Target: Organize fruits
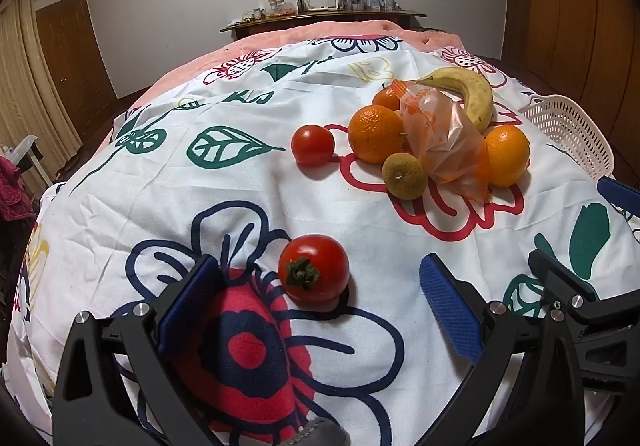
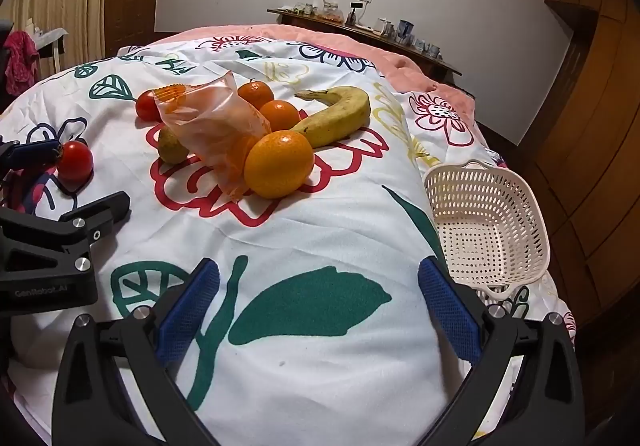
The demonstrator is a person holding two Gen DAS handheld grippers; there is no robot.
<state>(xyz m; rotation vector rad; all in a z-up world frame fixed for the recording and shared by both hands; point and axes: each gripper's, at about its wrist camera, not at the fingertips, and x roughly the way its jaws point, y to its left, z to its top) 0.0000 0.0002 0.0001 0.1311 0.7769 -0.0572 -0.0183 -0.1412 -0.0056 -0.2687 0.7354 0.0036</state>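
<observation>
My left gripper [image 1: 320,282] is open over the flowered cloth, with a red tomato [image 1: 314,268] lying between its fingertips, untouched. Farther off lie a second tomato [image 1: 312,145], several oranges [image 1: 375,133], a greenish fruit [image 1: 404,175], a banana [image 1: 472,91] and an orange plastic bag [image 1: 444,137]. My right gripper [image 2: 320,286] is open and empty above the cloth, well short of the pile. In the right wrist view the big orange [image 2: 279,163], the banana [image 2: 340,115] and the bag [image 2: 208,117] lie ahead. The white basket [image 2: 486,221] stands empty at the right.
The cloth [image 1: 240,181] covers a bed with a pink blanket [image 1: 320,31] behind. The left gripper's body [image 2: 52,246] shows at the left of the right wrist view. A shelf with jars [image 1: 320,11] runs along the far wall. The basket's rim [image 1: 568,129] nears the bed's right edge.
</observation>
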